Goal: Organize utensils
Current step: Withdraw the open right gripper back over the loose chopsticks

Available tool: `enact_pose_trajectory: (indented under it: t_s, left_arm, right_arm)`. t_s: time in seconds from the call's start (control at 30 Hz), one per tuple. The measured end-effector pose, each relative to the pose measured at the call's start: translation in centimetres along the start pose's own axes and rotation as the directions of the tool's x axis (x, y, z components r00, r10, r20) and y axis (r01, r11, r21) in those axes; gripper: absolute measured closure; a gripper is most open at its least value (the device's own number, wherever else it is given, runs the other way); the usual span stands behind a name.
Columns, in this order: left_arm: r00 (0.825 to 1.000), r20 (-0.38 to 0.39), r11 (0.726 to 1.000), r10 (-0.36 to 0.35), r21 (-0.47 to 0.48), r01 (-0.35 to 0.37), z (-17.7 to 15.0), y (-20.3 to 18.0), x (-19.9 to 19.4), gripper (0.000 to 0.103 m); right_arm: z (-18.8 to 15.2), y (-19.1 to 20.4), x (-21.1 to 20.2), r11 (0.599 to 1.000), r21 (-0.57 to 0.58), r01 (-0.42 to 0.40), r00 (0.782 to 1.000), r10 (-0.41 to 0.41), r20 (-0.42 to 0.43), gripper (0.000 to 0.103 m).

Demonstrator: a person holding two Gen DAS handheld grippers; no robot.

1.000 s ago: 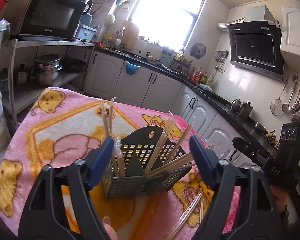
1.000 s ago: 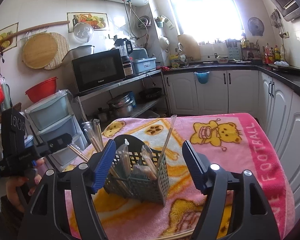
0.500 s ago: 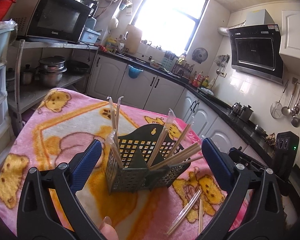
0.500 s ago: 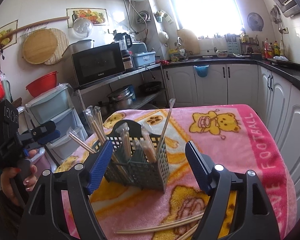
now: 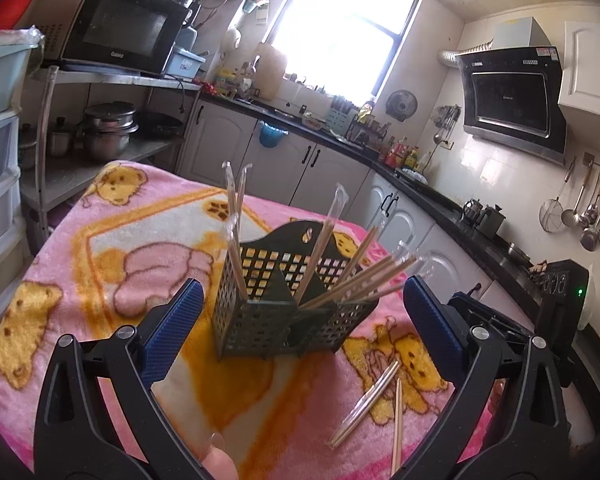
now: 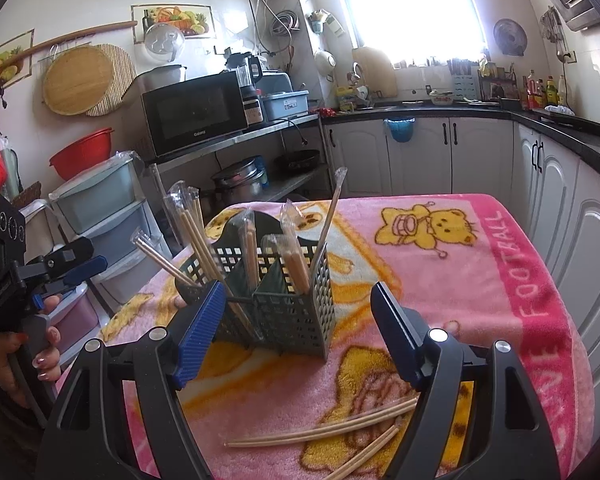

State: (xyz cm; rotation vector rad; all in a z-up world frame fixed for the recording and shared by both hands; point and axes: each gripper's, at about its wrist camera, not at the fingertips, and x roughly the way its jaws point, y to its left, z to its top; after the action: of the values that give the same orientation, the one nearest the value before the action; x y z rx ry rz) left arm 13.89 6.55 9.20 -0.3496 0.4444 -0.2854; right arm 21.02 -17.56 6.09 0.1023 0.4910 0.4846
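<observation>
A dark green perforated caddy (image 5: 260, 320) stands on the pink bear blanket (image 5: 112, 240), with several wrapped wooden chopsticks (image 5: 328, 248) sticking up out of its compartments. My left gripper (image 5: 302, 300) is open wide just short of the caddy, its blue pads (image 5: 172, 332) clear of it. From the other side my right gripper (image 6: 298, 304) is open too, with the caddy (image 6: 292, 320) seen between its pads but untouched. Loose chopsticks (image 6: 324, 428) lie on the blanket below the right gripper, and they show at the lower right (image 5: 366, 404) in the left wrist view.
The blanket-covered table (image 6: 440, 280) drops off at its edges. Plastic drawers (image 6: 100, 208) and a metal shelf with a microwave (image 6: 196, 112) and pots stand to one side, and white cabinets (image 6: 420, 156) lie beyond. A hand (image 6: 40, 344) holds the left gripper.
The left jaws have spread wider and drawn back from the caddy. Both grippers have pulled back and sunk a little, so the loose chopsticks on the blanket have come into view.
</observation>
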Motion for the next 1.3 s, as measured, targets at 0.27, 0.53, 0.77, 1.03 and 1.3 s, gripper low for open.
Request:
enact_pose_trajectory:
  t_s: [0.27,0.53,0.77,1.03,1.3]
  left_arm:
    - [0.998,-0.064,1.000,-0.004,0.004,0.004,-2.2,-0.1,0.9,0.011]
    - [0.991,-0.134,1.000,-0.009,0.013,0.011,-4.3,-0.8,2.5,0.011]
    - [0.981,-0.192,0.999,-0.015,0.028,0.021,-6.0,-1.4,3.9,0.011]
    - [0.967,-0.253,0.999,-0.028,0.034,0.037,-7.8,-1.8,5.2,0.011]
    - [0.951,-0.307,0.998,-0.040,0.033,0.053,-9.4,-2.0,5.9,0.011]
  right_arm:
    - [-1.4,-0.4,-0.1,1.000,0.008,0.007,1.000,-0.007,-0.030,0.030]
    - [-2.6,-1.1,0.2,1.000,0.025,0.019,0.997,-0.017,-0.069,0.030]
    - [-4.3,-1.9,0.5,0.999,0.044,0.032,0.994,-0.027,-0.110,0.030]
    - [-6.3,-2.9,0.7,0.996,0.059,0.060,0.985,-0.049,-0.165,0.030]
    - [-7.9,-4.1,0.7,0.994,0.071,0.088,0.976,-0.072,-0.204,0.030]
